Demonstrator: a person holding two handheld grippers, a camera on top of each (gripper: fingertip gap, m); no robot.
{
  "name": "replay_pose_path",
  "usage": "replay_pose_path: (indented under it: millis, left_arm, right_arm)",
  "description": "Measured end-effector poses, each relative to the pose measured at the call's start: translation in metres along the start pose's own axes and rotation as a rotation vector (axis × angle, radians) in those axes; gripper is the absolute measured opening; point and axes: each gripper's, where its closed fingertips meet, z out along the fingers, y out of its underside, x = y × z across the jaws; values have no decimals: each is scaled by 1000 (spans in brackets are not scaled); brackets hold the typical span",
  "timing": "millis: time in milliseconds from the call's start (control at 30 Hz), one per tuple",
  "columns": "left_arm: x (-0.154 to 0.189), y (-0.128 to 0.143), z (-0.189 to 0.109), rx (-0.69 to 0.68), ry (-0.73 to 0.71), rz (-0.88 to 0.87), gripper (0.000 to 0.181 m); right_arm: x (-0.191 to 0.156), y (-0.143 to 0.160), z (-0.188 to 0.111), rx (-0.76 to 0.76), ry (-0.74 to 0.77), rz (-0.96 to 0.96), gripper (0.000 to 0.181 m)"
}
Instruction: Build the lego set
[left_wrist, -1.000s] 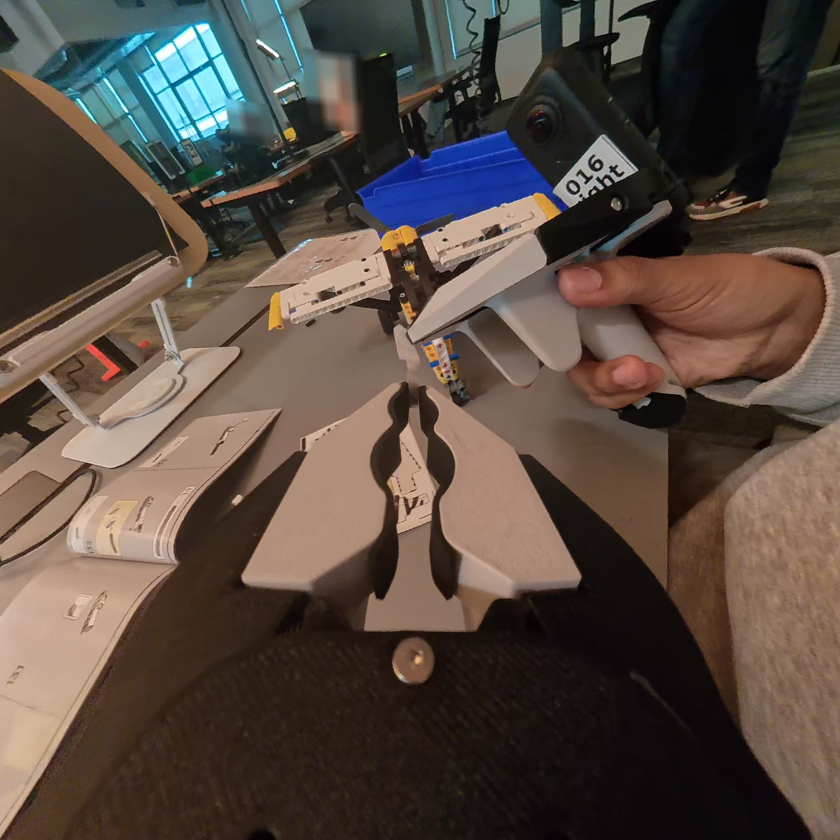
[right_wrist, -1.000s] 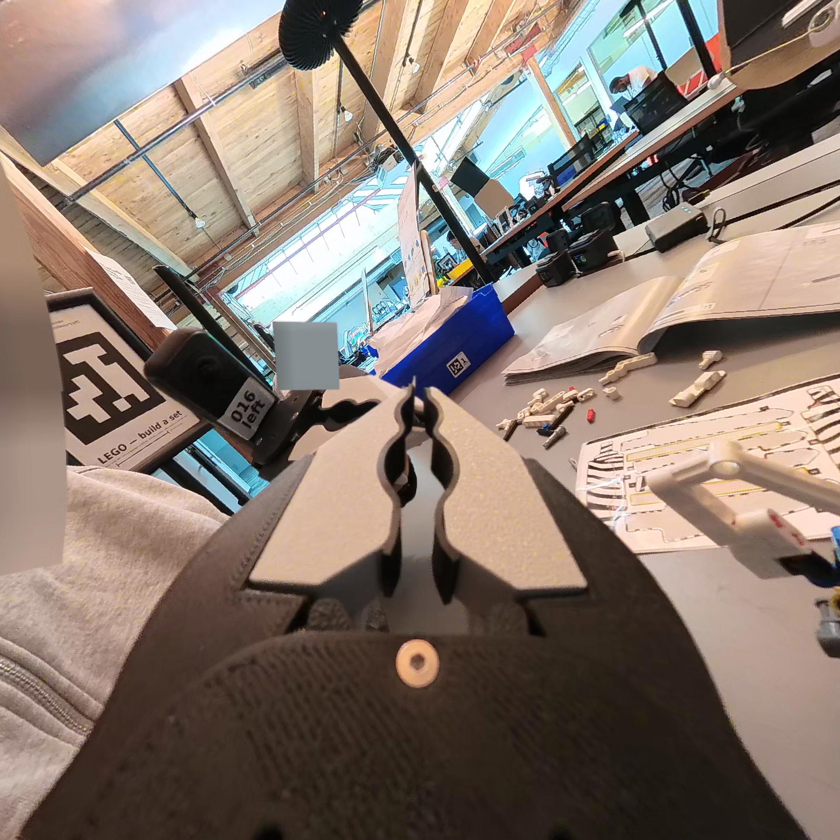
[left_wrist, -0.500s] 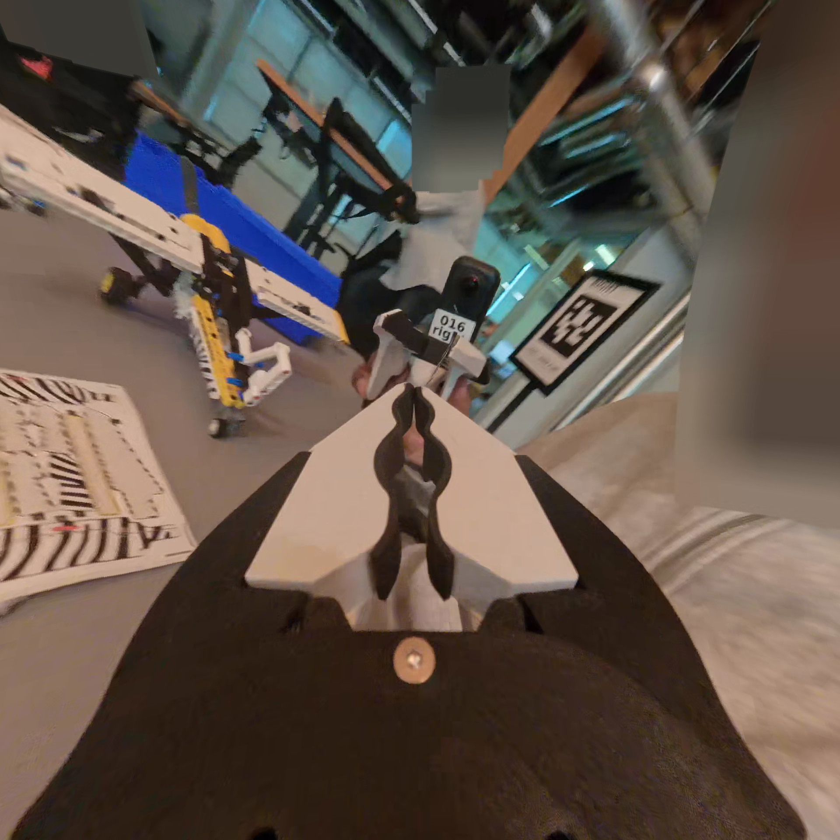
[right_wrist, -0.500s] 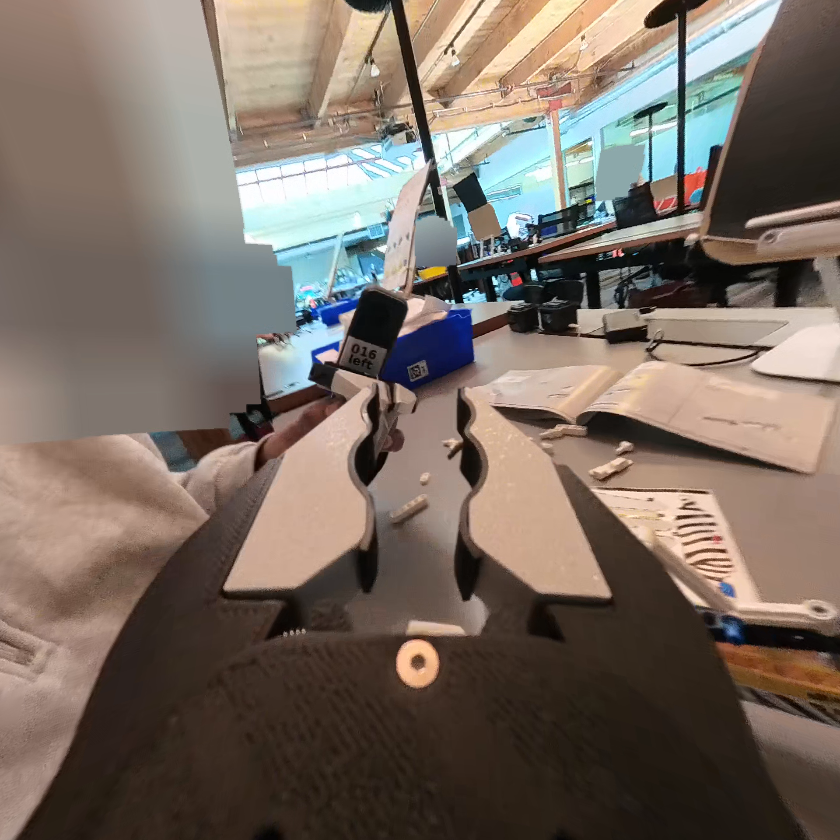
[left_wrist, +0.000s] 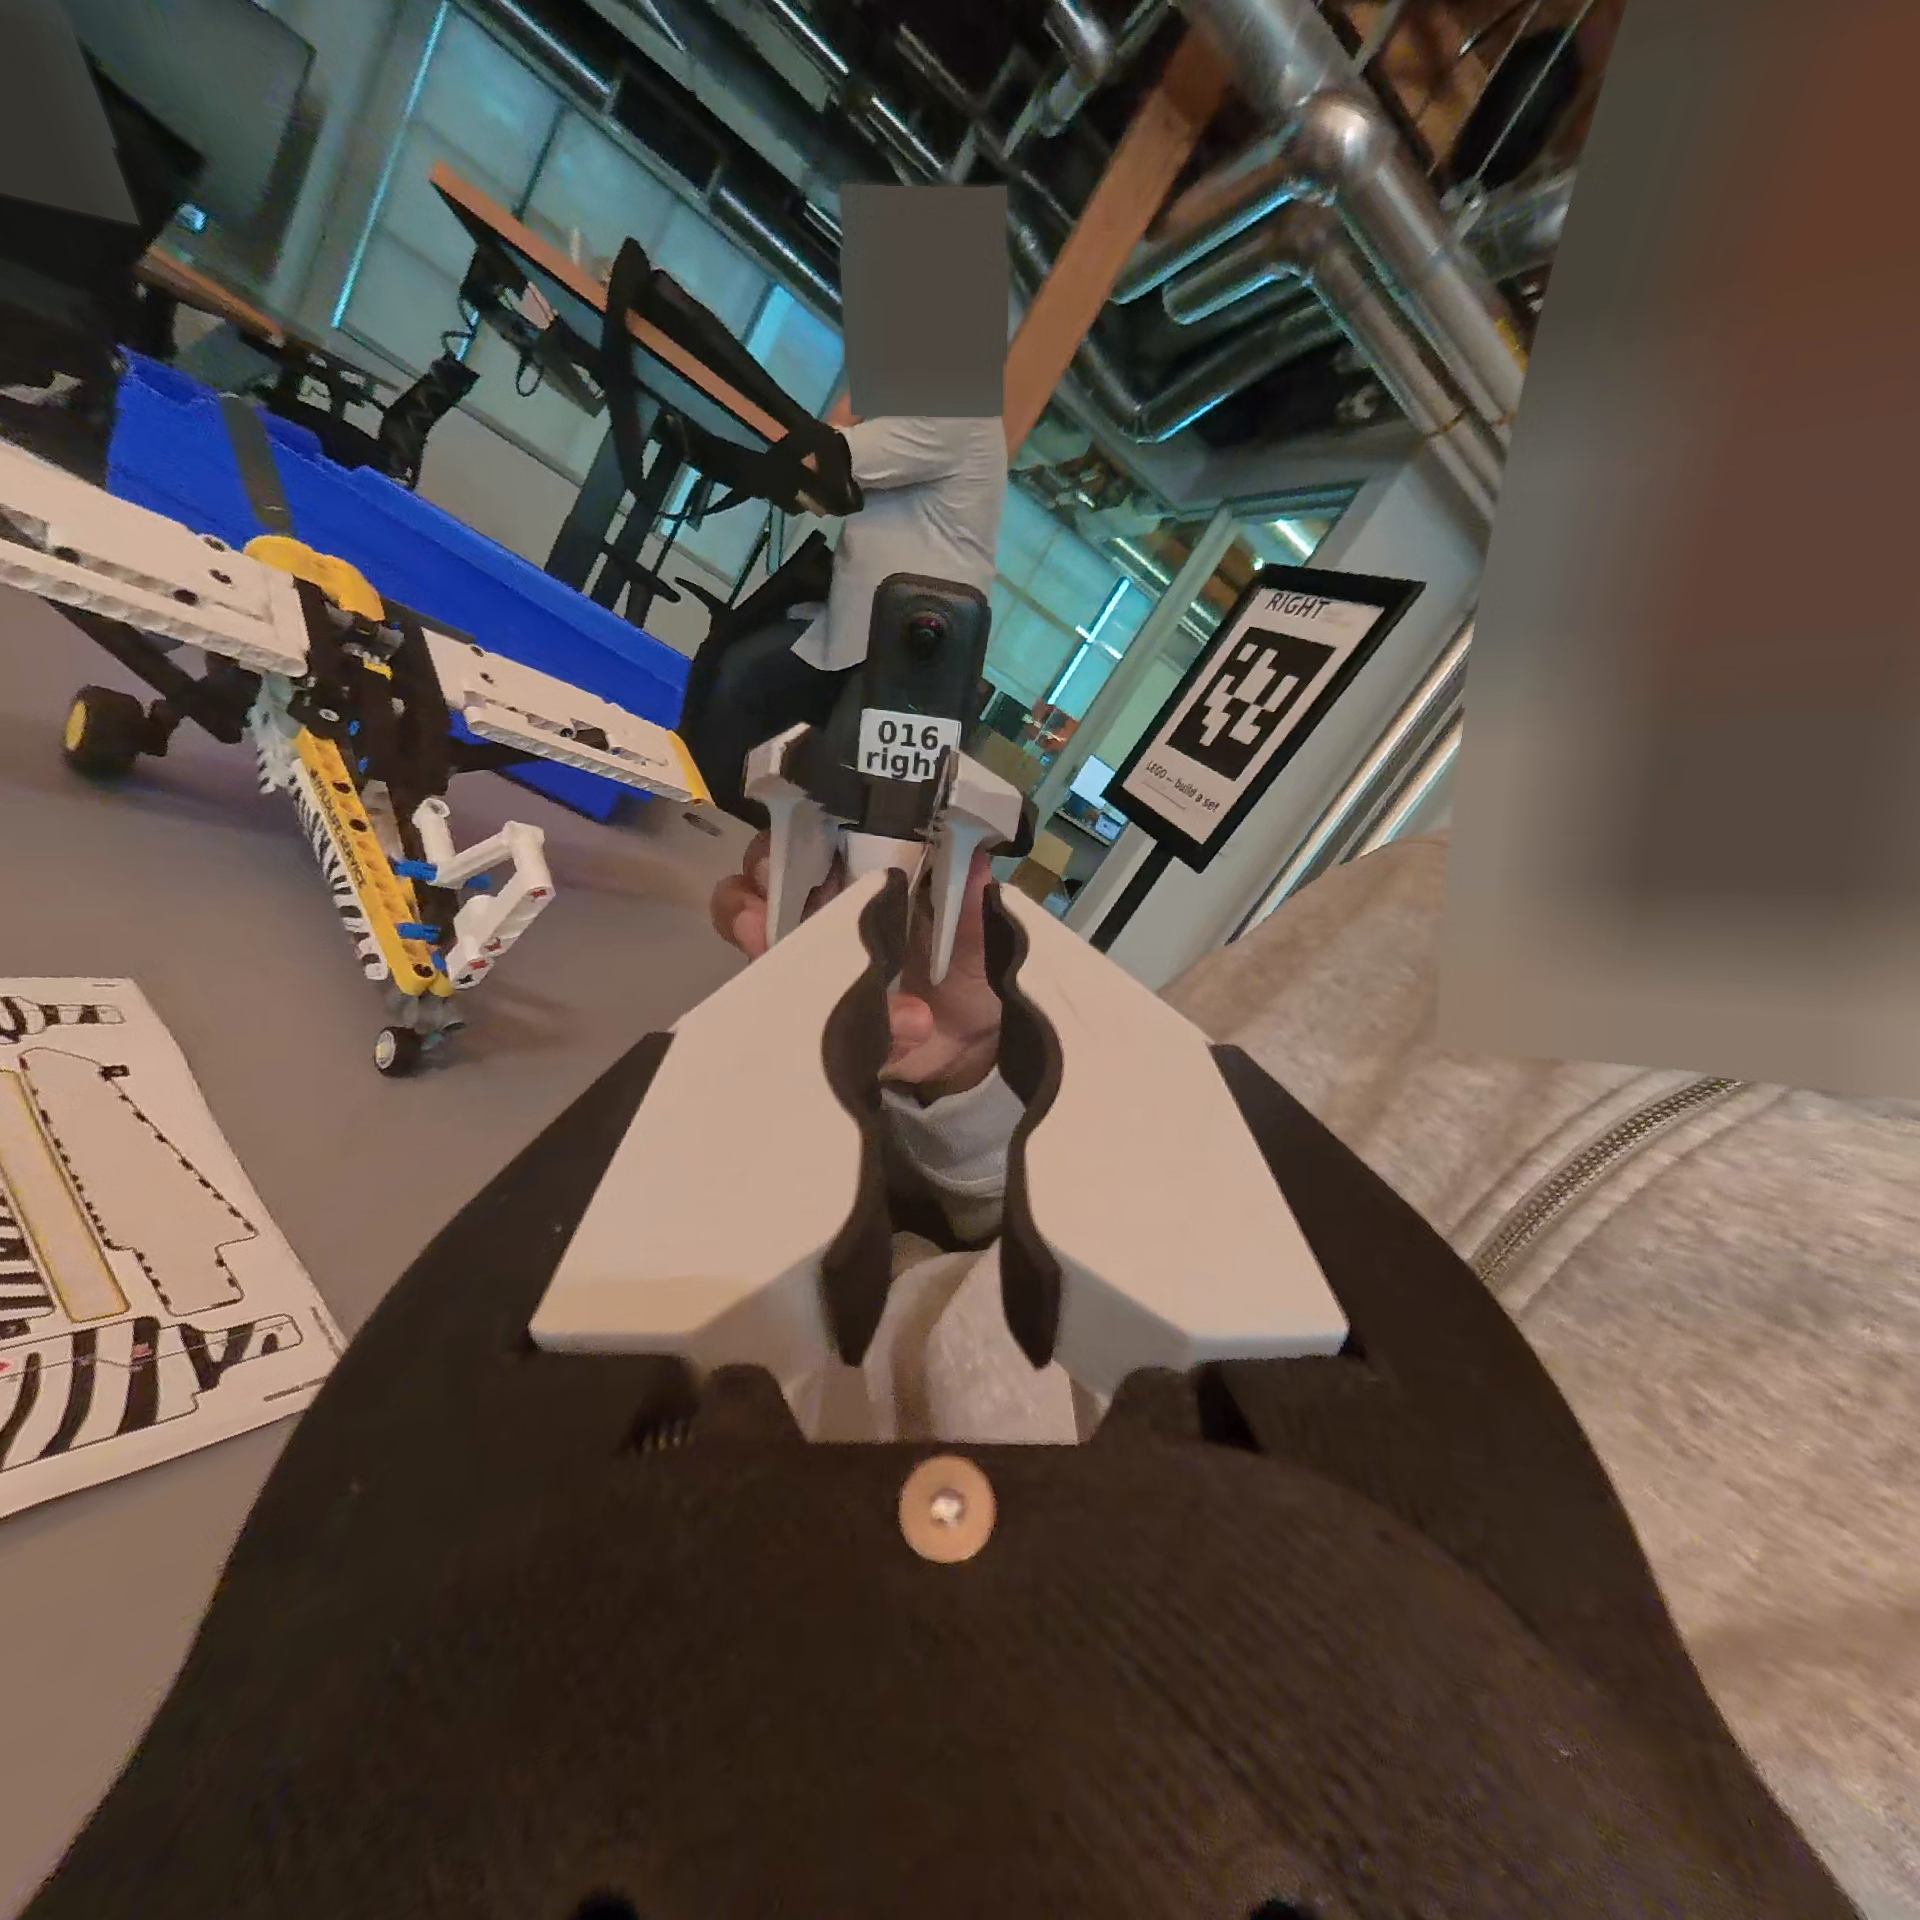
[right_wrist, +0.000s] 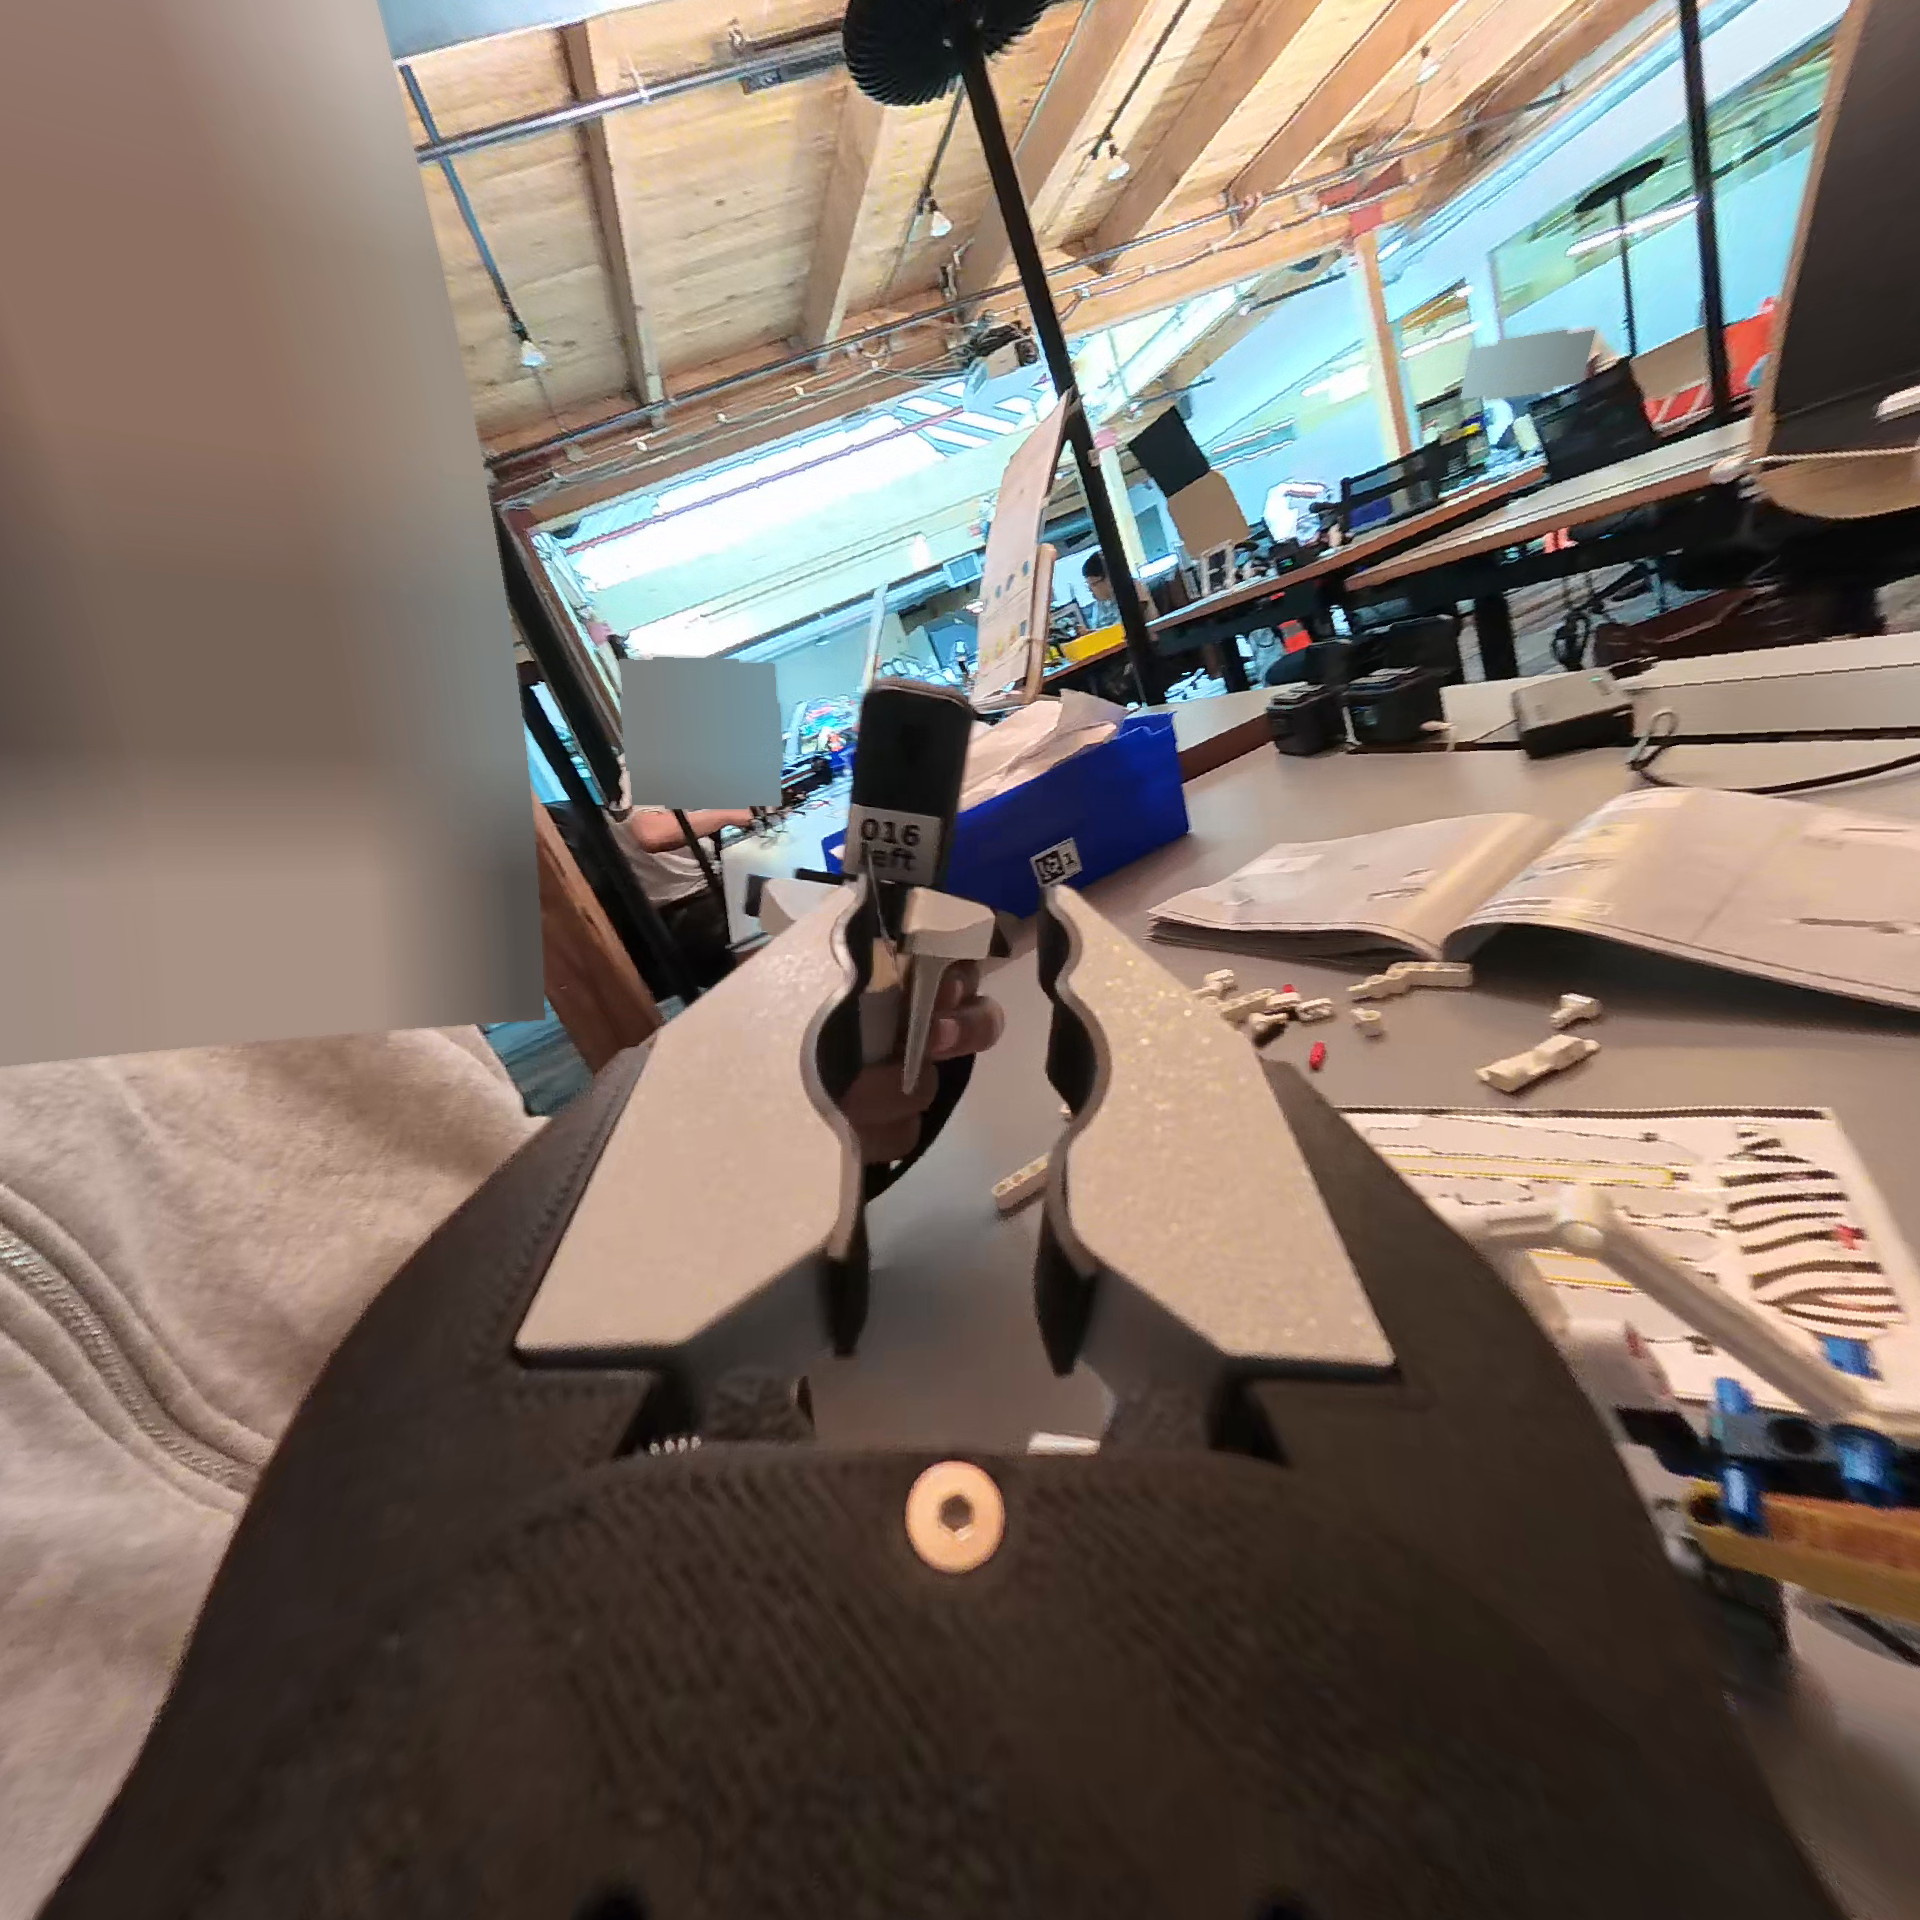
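Open-plan workshop space surrounded your grey worktop (right_wrist: 1351, 1081). You held both tools off the work, facing each other: the left tool (left_wrist: 940, 914) released and empty, the right tool (right_wrist: 940, 935) likewise spread and empty. The part-built lego model (left_wrist: 343, 727) stood on its wheels beside the blue bin (left_wrist: 416, 561), with the sticker sheet (left_wrist: 114, 1226) near it. Loose pieces (right_wrist: 1288, 1003) lay scattered by the open instruction booklet (right_wrist: 1558, 894). Risk noted: a blind return could have swept the model over or scattered small pieces.
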Motion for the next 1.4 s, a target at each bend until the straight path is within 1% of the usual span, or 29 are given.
replay_pose_path:
  millis: [233,300,400,567,600,667,733,800,867,900,1000,1167,1233,1300,1333,1400]
  left_arm:
    - [-1,4,4,-12,-16,15,9]
    - [2,4,3,-15,-7,28,0]
    - [2,4,2,-28,-16,49,0]
    - [-14,-3,-11,-36,-159,152,0]
    - [-18,-4,-14,-46,-211,202,0]
    - [-30,-2,-21,-110,-362,370,0]
    - [-44,1,-30,-237,-563,627,0]
    - [-52,-2,-39,-357,-764,926,0]
    - [-53,-5,-43,-449,-887,1187,0]
    - [-53,-4,-44,-491,-929,1288,0]
    - [-54,1,-43,-584,-984,1489,0]
    - [-48,5,-38,-620,-992,1672,0]
    - [-45,6,-37,-664,-998,1782,0]
    - [-43,7,-36,-680,-1006,1891,0]
    - [-43,8,-35,-686,-1008,1925,0]
    - [-45,10,-36,-707,-1010,1934,0]
  right_arm:
    - [-4,2,2,0,-32,32,30]
    - [-4,3,3,-5,-36,37,30]
    - [-4,4,3,-16,-39,40,32]
    - [-6,-6,-5,17,-57,69,37]
    - [-5,-7,-7,16,-49,67,37]
    - [-3,-5,-9,-7,-25,58,38]
    - [-1,0,-7,-46,-7,69,38]
    - [1,3,-6,-70,11,102,36]
    - [3,6,-5,-79,18,137,33]
    - [4,8,-5,-85,18,149,31]
    - [6,15,-2,-107,29,163,27]
    - [10,26,2,-151,45,179,20]
    - [15,30,4,-175,45,217,16]
    - [14,32,5,-185,14,273,14]
    - [13,32,6,-194,-8,300,14]
    - [9,36,10,-225,-51,337,15]
